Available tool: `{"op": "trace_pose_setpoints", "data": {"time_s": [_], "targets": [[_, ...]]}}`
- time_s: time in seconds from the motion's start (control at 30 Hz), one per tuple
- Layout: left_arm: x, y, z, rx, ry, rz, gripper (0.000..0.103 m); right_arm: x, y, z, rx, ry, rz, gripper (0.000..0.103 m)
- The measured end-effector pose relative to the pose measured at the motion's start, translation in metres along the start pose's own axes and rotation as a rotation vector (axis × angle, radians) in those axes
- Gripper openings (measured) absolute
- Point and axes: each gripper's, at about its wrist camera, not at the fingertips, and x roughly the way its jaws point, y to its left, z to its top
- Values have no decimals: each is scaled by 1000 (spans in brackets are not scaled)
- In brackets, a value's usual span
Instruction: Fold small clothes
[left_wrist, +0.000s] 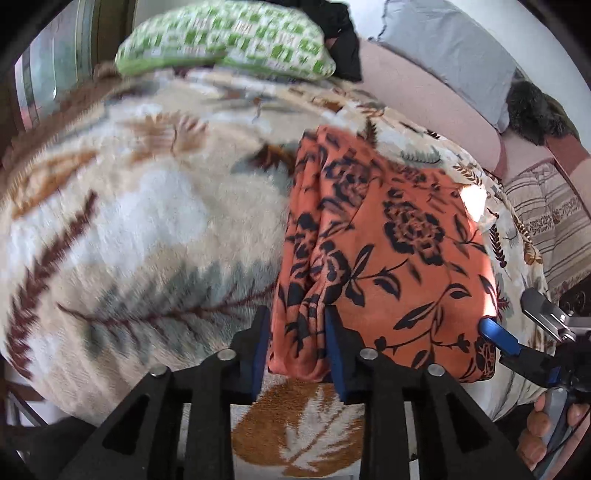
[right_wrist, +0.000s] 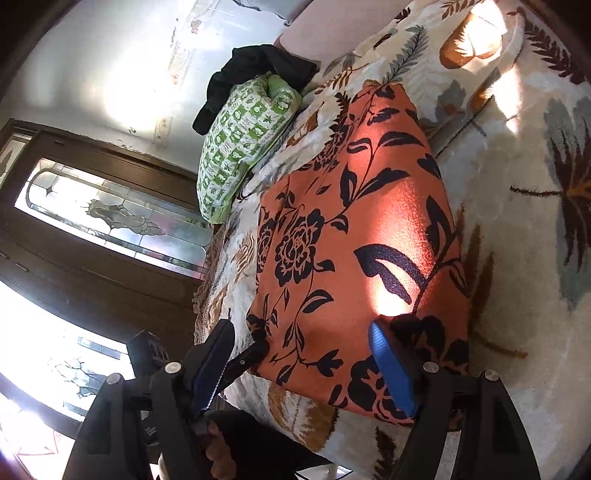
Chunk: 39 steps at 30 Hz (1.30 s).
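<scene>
**Fold in progress: garment edge gathered**

The orange cloth with black floral print (left_wrist: 388, 236) is lying part-folded on the fleece leaf-pattern blanket (left_wrist: 140, 206) covering the bed. The left gripper (left_wrist: 297, 332) is clenching its bunched near edge; the right gripper (right_wrist: 303, 354) is standing released, straddling the opposite near corner. Judged next: carrying the gathered edge across, keeping layers aligned

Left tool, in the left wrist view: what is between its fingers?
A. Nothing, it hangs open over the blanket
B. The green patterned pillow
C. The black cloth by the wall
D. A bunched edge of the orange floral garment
D: the left tool has its blue pads pressed on a bunched fold of the orange floral garment.
</scene>
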Motion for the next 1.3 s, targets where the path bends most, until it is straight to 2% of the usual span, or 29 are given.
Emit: {"op": "trace_pose_setpoints", "data": {"time_s": [0.03, 0.1, 0.17, 0.2, 0.3, 0.4, 0.5, 0.53, 0.63, 0.73, 0.77, 0.8, 0.83, 0.87, 0.93, 0.97, 1.03, 1.1, 1.13, 1.17, 1.23, 1.3], "targets": [[-10, -5, 3, 28, -33, 9, 39, -3, 1, 0, 1, -9, 6, 78], [-28, -20, 13, 82, -104, 9, 62, -12, 1, 2, 5, -31, 17, 78], [-38, -37, 22, 138, -159, -15, 71, -25, 0, 3, 13, -62, 26, 79], [-38, -46, 27, 177, -173, -28, 71, -32, -1, 5, 17, -83, 25, 82], [-13, -69, 37, 292, -144, -44, 71, -50, -17, 11, 45, -127, -12, 89], [17, -75, 42, 333, -108, 1, 71, -48, -48, 15, 143, -92, -14, 89], [52, -63, 43, 317, -21, 89, 71, -34, -69, 13, 221, -17, 19, 89], [59, -55, 42, 298, -2, 96, 73, -28, -71, 12, 231, 6, 45, 89], [68, -37, 38, 212, 10, 48, 80, -14, -74, 14, 236, 34, 55, 89], [70, -37, 36, 224, 2, 58, 81, -3, -74, 24, 237, 38, 69, 89], [70, -37, 36, 224, 1, 62, 81, 3, -71, 26, 215, 57, 89, 87], [71, -35, 36, 220, 1, 61, 82, 6, -66, 27, 194, 74, 61, 71], [71, -32, 36, 207, 2, 51, 82, 7, -58, 27, 173, 79, 32, 42], [71, -30, 36, 195, 2, 44, 83, 3, -45, 27, 128, 68, 16, 38], [72, -26, 35, 189, 0, 41, 84, -4, -18, 25, 21, 39, -50, 36], [73, -26, 35, 188, 0, 37, 84, 0, -17, 24, 1, 49, -84, 36], [75, -27, 37, 184, 11, 22, 84, 14, -43, 23, 30, 89, -219, 36], [73, -27, 36, 193, 1, 29, 84, 12, -68, 20, 155, 89, -99, 44], [73, -27, 36, 192, -2, 27, 84, 6, -65, 21, 160, 78, -74, 53], [73, -26, 35, 190, -3, 25, 84, 0, -60, 23, 149, 59, -56, 55], [73, -24, 35, 180, -1, 15, 84, -8, -54, 31, 125, 41, -25, 68], [74, -24, 36, 176, 0, 9, 84, -11, -59, 43, 154, 5, -15, 70]]}}
